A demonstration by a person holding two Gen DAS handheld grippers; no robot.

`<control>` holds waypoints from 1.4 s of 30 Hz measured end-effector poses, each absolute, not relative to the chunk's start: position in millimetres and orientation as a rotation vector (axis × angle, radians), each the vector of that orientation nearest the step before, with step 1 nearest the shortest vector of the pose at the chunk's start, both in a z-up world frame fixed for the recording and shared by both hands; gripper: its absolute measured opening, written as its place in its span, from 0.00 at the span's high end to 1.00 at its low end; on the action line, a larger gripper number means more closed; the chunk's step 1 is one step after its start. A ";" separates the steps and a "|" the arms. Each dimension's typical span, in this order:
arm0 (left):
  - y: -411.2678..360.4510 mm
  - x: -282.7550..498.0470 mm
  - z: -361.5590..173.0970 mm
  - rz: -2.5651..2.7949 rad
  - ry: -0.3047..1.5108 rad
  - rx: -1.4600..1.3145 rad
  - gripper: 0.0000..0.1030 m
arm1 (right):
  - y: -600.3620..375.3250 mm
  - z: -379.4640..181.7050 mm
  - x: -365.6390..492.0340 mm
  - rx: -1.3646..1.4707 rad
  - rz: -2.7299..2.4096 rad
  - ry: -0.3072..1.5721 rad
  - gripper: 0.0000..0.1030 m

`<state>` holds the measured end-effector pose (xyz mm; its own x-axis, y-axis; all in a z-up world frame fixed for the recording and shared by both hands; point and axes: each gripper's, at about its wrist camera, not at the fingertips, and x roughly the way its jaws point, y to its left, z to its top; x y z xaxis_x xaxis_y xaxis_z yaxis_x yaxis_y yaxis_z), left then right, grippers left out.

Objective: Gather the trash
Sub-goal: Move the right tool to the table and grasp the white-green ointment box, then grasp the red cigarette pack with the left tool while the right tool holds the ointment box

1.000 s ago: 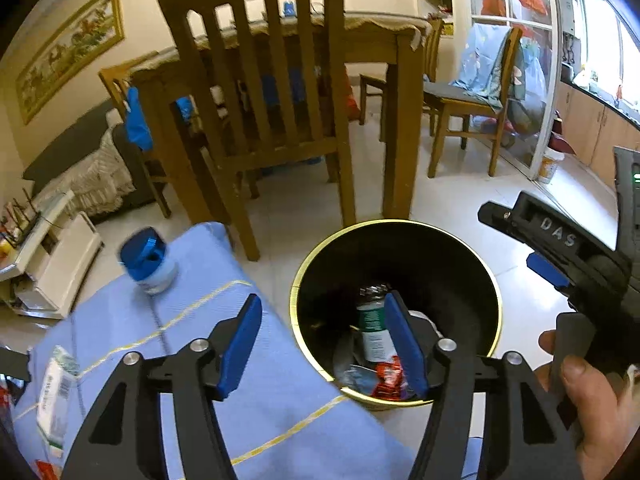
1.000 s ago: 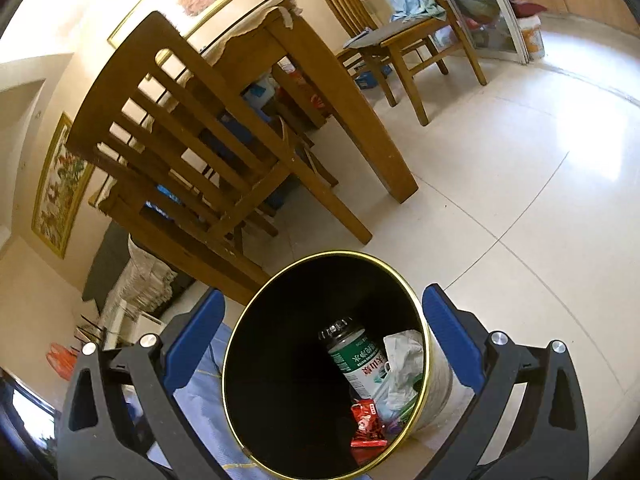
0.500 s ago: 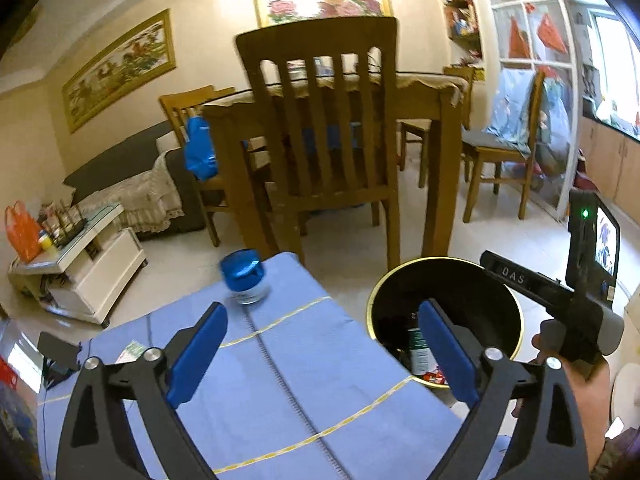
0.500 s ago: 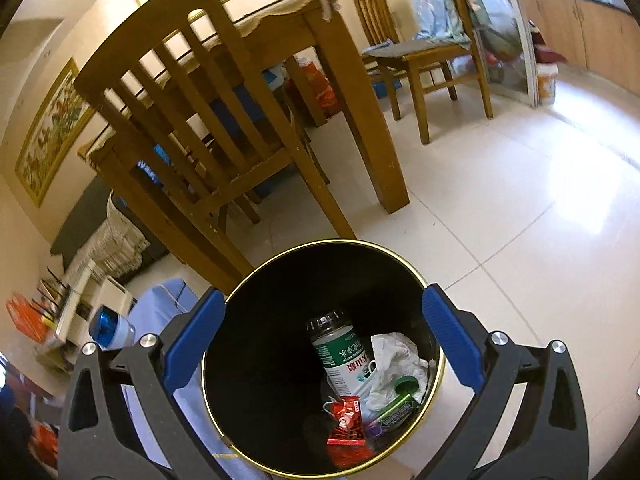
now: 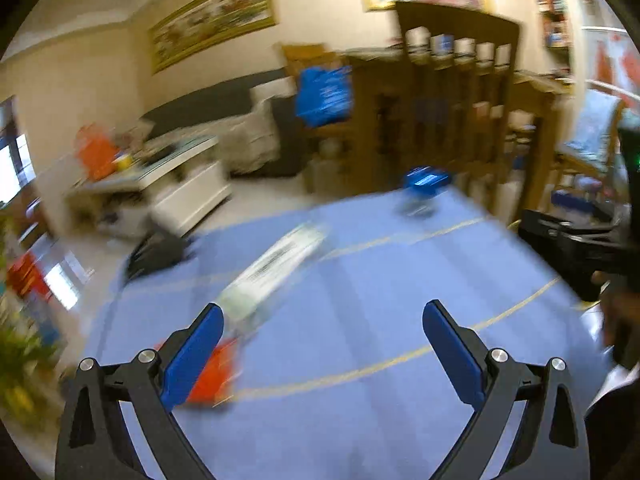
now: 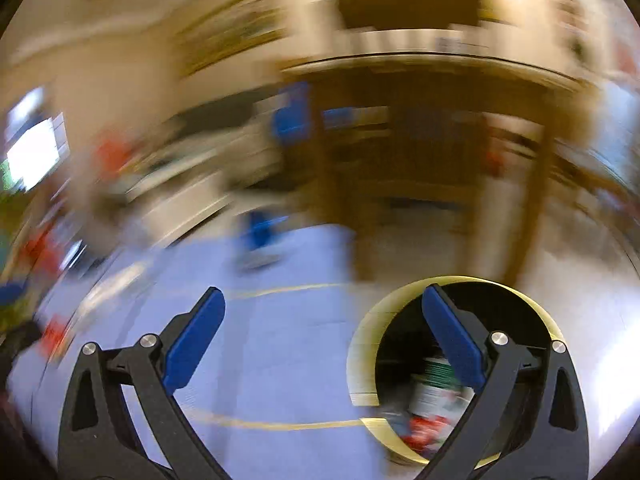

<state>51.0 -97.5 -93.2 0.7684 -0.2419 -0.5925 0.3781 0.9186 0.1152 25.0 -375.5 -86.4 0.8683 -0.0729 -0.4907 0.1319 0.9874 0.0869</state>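
Observation:
Both views are blurred by motion. My left gripper (image 5: 323,322) is open over a blue cloth (image 5: 360,300), with nothing between its fingers. A long white wrapper (image 5: 276,268) lies on the cloth ahead and left of it, and an orange-red packet (image 5: 214,376) shows just behind the left finger. A small blue-capped jar (image 5: 424,190) stands at the cloth's far edge. My right gripper (image 6: 323,308) is also open and empty, above the same blue cloth (image 6: 280,340). A black bin with a gold rim (image 6: 362,344) sits lower right, holding a green-labelled can (image 6: 434,388) and red wrappers (image 6: 424,432).
A wooden chair (image 5: 460,92) and dining table stand beyond the cloth. A low white cabinet (image 5: 168,188) and a dark sofa (image 5: 224,108) are at the left. The other gripper's black body (image 5: 576,252), held by a hand, fills the right edge.
Both grippers have swung left, away from over the bin and onto the blue cloth. The left jaws widened from a narrower gap. The bin has slid to the right of the right wrist view.

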 end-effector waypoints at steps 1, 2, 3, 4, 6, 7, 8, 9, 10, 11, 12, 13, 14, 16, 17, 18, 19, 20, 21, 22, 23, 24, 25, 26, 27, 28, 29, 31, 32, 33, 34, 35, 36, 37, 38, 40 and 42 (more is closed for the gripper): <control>-73.8 54.0 -103.2 -0.288 0.628 0.227 0.06 | -354.4 -87.4 36.6 0.057 -0.009 0.546 0.05; -55.4 56.1 -110.8 -0.252 0.643 0.213 0.06 | -325.0 -89.6 52.0 -0.035 0.112 0.598 0.05; -37.6 57.9 -117.5 -0.213 0.653 0.198 0.06 | -300.5 -92.6 63.8 -0.119 0.198 0.642 0.05; -25.4 58.7 -120.6 -0.183 0.656 0.186 0.06 | -276.8 -95.1 74.9 -0.206 0.268 0.684 0.05; -5.3 61.0 -124.9 -0.140 0.658 0.152 0.06 | -223.9 -103.2 97.8 -0.424 0.402 0.757 0.05; 5.1 62.9 -126.2 -0.126 0.663 0.127 0.06 | -203.5 -106.8 106.4 -0.514 0.444 0.771 0.05; 13.3 65.4 -126.3 -0.122 0.668 0.101 0.06 | -180.9 -109.3 117.5 -0.621 0.487 0.778 0.05; 19.4 68.0 -125.5 -0.123 0.671 0.080 0.06 | -161.0 -111.1 129.4 -0.726 0.517 0.777 0.05; 21.5 69.0 -125.0 -0.123 0.669 0.072 0.06 | -148.9 -111.5 139.2 -0.795 0.531 0.773 0.05; 23.5 69.6 -124.8 -0.120 0.667 0.067 0.06 | -131.8 -111.8 153.2 -0.892 0.550 0.760 0.05; 26.8 69.5 -125.9 -0.115 0.666 0.065 0.06 | -122.2 -112.2 162.8 -0.944 0.568 0.754 0.05; 30.3 70.7 -126.8 -0.115 0.672 0.054 0.06 | -109.5 -112.5 178.6 -1.007 0.604 0.757 0.05; 32.8 72.2 -127.2 -0.118 0.680 0.042 0.06 | -102.0 -113.8 189.4 -1.049 0.617 0.758 0.05; 37.6 77.5 -129.8 -0.100 0.699 0.017 0.06 | -89.5 -122.8 209.7 -1.134 0.654 0.796 0.05; 41.3 79.4 -130.1 -0.089 0.704 0.006 0.06 | -83.4 -132.7 221.2 -1.198 0.674 0.839 0.05; 44.0 81.5 -130.8 -0.081 0.709 -0.008 0.06 | -79.2 -139.2 229.1 -1.239 0.688 0.870 0.05; 49.9 84.1 -130.8 -0.065 0.715 -0.030 0.06 | -76.2 -144.4 235.4 -1.268 0.705 0.902 0.05; 54.8 86.7 -131.1 -0.048 0.720 -0.047 0.06 | -73.2 -149.0 241.8 -1.287 0.724 0.931 0.05; 59.4 89.5 -131.8 -0.033 0.728 -0.065 0.06 | -70.9 -149.7 248.5 -1.275 0.754 0.958 0.05; 63.8 91.6 -132.4 -0.026 0.738 -0.083 0.06 | -69.1 -150.5 253.0 -1.255 0.773 0.983 0.05; 66.0 93.0 -134.0 -0.023 0.746 -0.094 0.06 | -66.2 -152.7 258.8 -1.241 0.783 1.011 0.05; 67.9 95.6 -136.0 -0.017 0.762 -0.106 0.06 | -64.5 -154.0 264.8 -1.223 0.791 1.041 0.05; 67.1 94.8 -137.6 -0.014 0.769 -0.107 0.06 | -63.5 -154.5 270.1 -1.198 0.794 1.075 0.05; 66.9 94.9 -138.6 -0.010 0.775 -0.107 0.06 | -62.6 -155.9 282.1 -1.142 0.773 1.145 0.06; 67.0 94.5 -139.0 -0.008 0.777 -0.106 0.06 | -64.5 -158.0 291.2 -1.079 0.743 1.213 0.06; 66.4 93.4 -138.6 -0.006 0.776 -0.103 0.06 | -68.4 -158.7 297.4 -1.012 0.717 1.271 0.13; 66.6 92.9 -138.1 -0.004 0.773 -0.103 0.06 | -73.4 -157.3 297.9 -0.958 0.716 1.304 0.28; 67.6 92.7 -138.1 -0.002 0.773 -0.104 0.06 | -79.3 -153.9 286.2 -0.907 0.747 1.331 0.38; 68.3 93.0 -138.7 -0.002 0.777 -0.106 0.06 | -82.9 -153.1 274.9 -0.883 0.747 1.335 0.43; 68.9 92.8 -139.4 -0.001 0.782 -0.113 0.06 | -87.0 -153.0 265.8 -0.839 0.755 1.356 0.44; 69.6 95.4 -140.6 -0.002 0.786 -0.119 0.06 | -89.7 -154.6 254.7 -0.816 0.762 1.365 0.47; 69.4 95.2 -140.8 -0.005 0.787 -0.122 0.06 | -95.1 -154.7 240.5 -0.761 0.768 1.376 0.49; 68.3 94.7 -140.9 -0.008 0.787 -0.121 0.06 | -101.6 -153.0 232.8 -0.713 0.739 1.369 0.49; 67.1 94.8 -141.2 -0.011 0.784 -0.117 0.06 | -108.8 -151.9 225.9 -0.635 0.699 1.367 0.49; 64.4 93.9 -141.1 -0.015 0.780 -0.108 0.06 | -116.3 -150.9 213.8 -0.564 0.679 1.351 0.50; 56.5 91.5 -140.2 -0.033 0.772 -0.085 0.06 | -133.0 -148.7 190.4 -0.411 0.668 1.327 0.52; 42.2 87.7 -136.7 -0.062 0.763 -0.047 0.06 | -165.3 -146.8 170.1 -0.101 0.702 1.310 0.52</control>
